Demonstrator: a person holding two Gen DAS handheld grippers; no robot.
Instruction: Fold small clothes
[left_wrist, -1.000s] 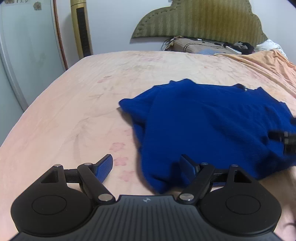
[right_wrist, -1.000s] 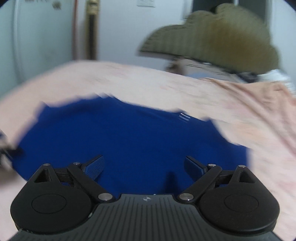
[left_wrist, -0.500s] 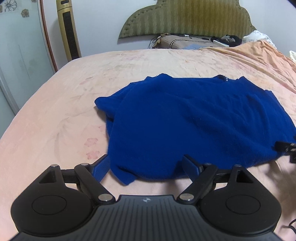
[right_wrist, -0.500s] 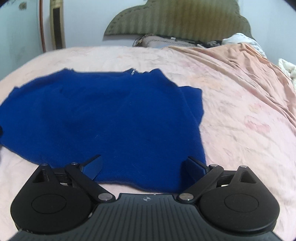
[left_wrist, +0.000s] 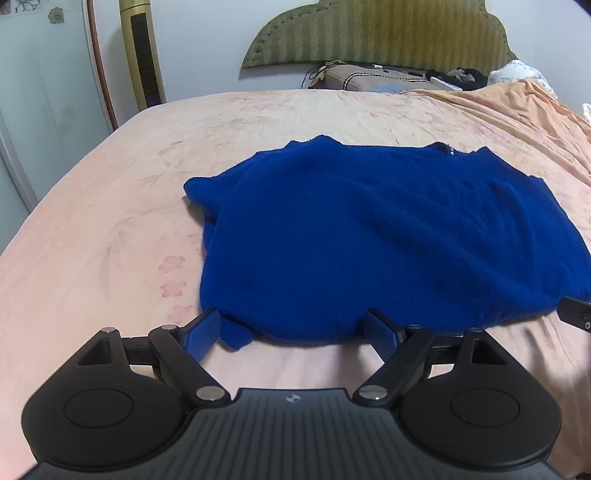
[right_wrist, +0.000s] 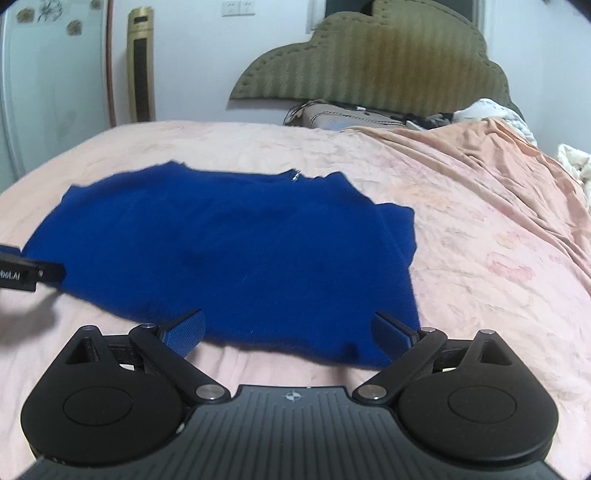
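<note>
Left wrist view only: bunched sleeve at sweater's left edge, right gripper (left_wrist: 576, 314) tip at frame's right. Right wrist view only: wall sockets (right_wrist: 238, 7), white bedding (right_wrist: 576, 162) at far right. Blue sweater (left_wrist: 388, 236) spread flat on pink bed (left_wrist: 92, 258), hem nearest, neckline far. Left gripper (left_wrist: 291, 334) spread wide at hem, nothing clamped; right likewise.

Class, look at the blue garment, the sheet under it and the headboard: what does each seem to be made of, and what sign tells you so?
Blue garment: looks like soft knit, perhaps wool or fleece; matte, fuzzy edges.
Sheet: thin woven cloth, probably cotton; matte, creased, faint flower print.
Headboard: seemingly padded and upholstered in olive fabric; ribbed stripes and stitched edge.
</note>
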